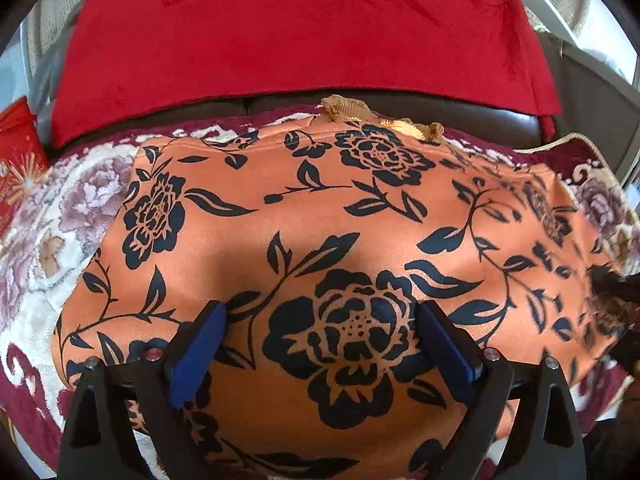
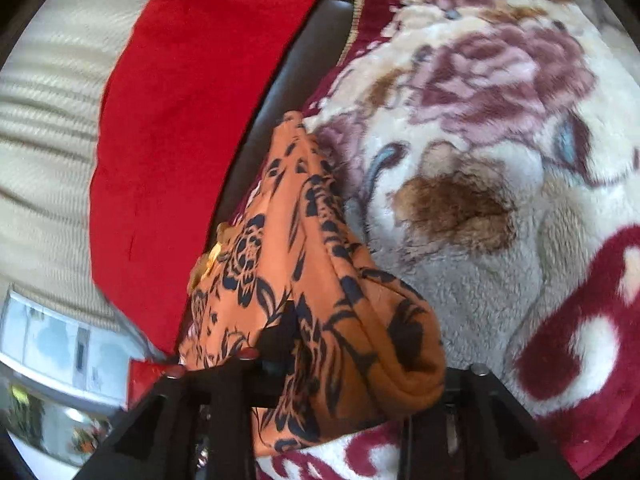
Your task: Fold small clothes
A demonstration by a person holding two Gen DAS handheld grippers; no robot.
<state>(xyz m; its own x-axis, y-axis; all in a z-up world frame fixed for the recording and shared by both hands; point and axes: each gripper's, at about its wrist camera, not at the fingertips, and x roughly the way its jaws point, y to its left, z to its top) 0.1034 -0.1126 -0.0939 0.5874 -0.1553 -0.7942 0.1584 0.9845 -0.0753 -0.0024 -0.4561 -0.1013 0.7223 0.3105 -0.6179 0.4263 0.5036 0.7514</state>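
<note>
An orange garment with black flower print (image 1: 320, 216) lies spread on a plush floral blanket (image 1: 36, 240). Its gathered waistband (image 1: 348, 110) points to the far side. My left gripper (image 1: 322, 328) is open and hovers just above the garment's near middle, blue pads (image 1: 200, 354) on either side of a large black flower. In the right wrist view my right gripper (image 2: 316, 340) is shut on a bunched edge of the same garment (image 2: 304, 248), which drapes over its fingers and hides the tips. The right gripper shows only as a dark blur at the left view's right edge (image 1: 608, 280).
The blanket (image 2: 500, 160) covers a dark leather sofa seat (image 1: 480, 116). A red velvet cloth (image 1: 304, 28) hangs over the sofa back. A cream knitted throw (image 2: 44, 128) lies behind it. A red printed cushion (image 1: 16, 152) sits at the left.
</note>
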